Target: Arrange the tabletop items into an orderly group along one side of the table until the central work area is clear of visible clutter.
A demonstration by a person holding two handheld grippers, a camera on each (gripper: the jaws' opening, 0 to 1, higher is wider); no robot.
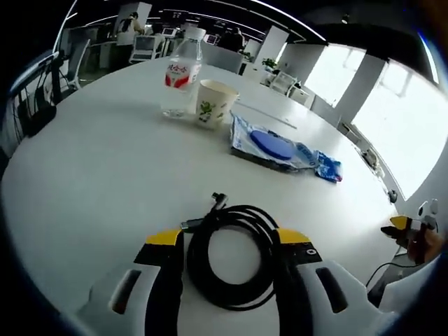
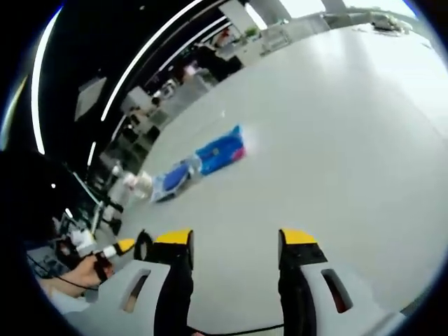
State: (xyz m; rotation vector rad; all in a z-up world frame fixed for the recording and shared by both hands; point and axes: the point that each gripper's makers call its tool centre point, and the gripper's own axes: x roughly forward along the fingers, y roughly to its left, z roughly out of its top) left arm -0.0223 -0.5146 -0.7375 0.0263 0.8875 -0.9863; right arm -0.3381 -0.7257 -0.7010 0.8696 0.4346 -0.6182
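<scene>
— What is the left gripper [image 1: 232, 241] doing?

— Its jaws stand on either side of a coiled black cable [image 1: 231, 255] lying on the white table [image 1: 105, 175]. The coil fills the gap and touches both jaws, so it looks gripped, with its plug end poking out ahead to the left.

— And beyond it?

— Farther ahead, a paper cup [image 1: 213, 103] stands just beside a water bottle [image 1: 181, 78], the bottle to its left. To the right of the cup lies a blue plastic packet [image 1: 283, 149].

— The right gripper [image 2: 235, 241]?

— Jaws wide apart, nothing between them, bare table [image 2: 336, 140] ahead. The blue packet [image 2: 220, 152] lies well ahead to its left, cup [image 2: 142, 183] and bottle [image 2: 117, 189] beyond. The left gripper [image 2: 126, 245] shows at its near left.
</scene>
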